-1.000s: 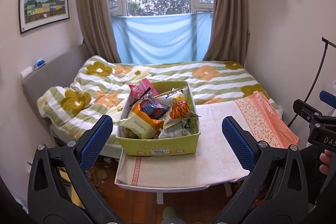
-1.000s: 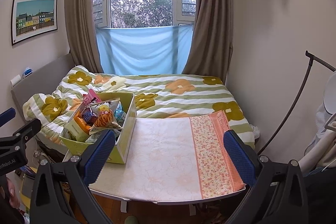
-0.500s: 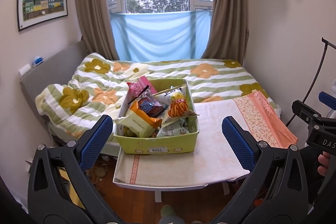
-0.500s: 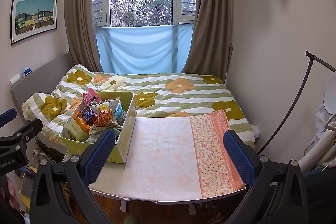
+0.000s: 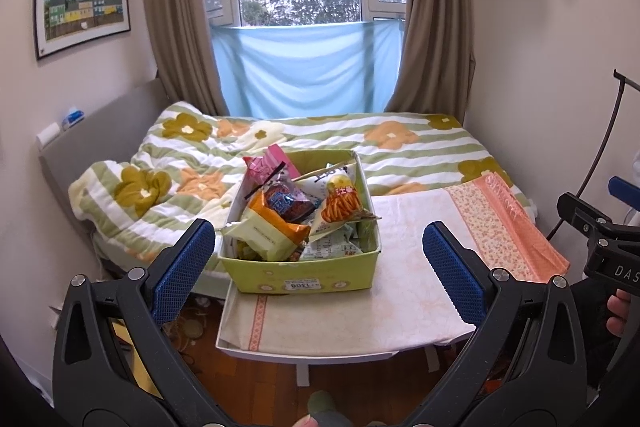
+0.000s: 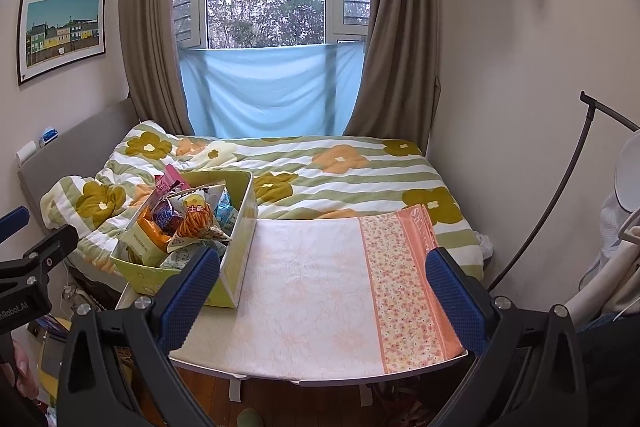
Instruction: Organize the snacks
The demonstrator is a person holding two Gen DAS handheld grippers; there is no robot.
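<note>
- Bed (image 5: 400,147) with a green-striped, flower-printed quilt, filling the room below the window.
- Counter (image 6: 312,299) under a pale cloth with an orange floral band at its right end, standing at the foot of the bed.
- Green box (image 5: 304,277) resting on the left part of the counter, a white label on its near wall; most of the cloth to its right bare.
- Left hand-held gripper (image 5: 318,269) held back from the counter's near edge, blue pads wide apart, nothing between them; box seen through the gap.
- Right hand-held gripper (image 6: 322,289) likewise back from the near edge, pads spread wide and empty, facing the bare middle of the cloth.
- Snacks (image 5: 296,215) heaped in the box and rising above its rim, none lying on the cloth.
- Orange-and-cream bag (image 5: 268,231) at the near left of the heap, tilted.
- Pale bag printed with fries (image 5: 340,205) at the right, leaning toward the box's right wall.
- Pink packet (image 5: 270,163) upright at the back left corner.
- Dark blue-and-red packet (image 5: 286,203) in the middle, between the orange bag and the fries bag.
</note>
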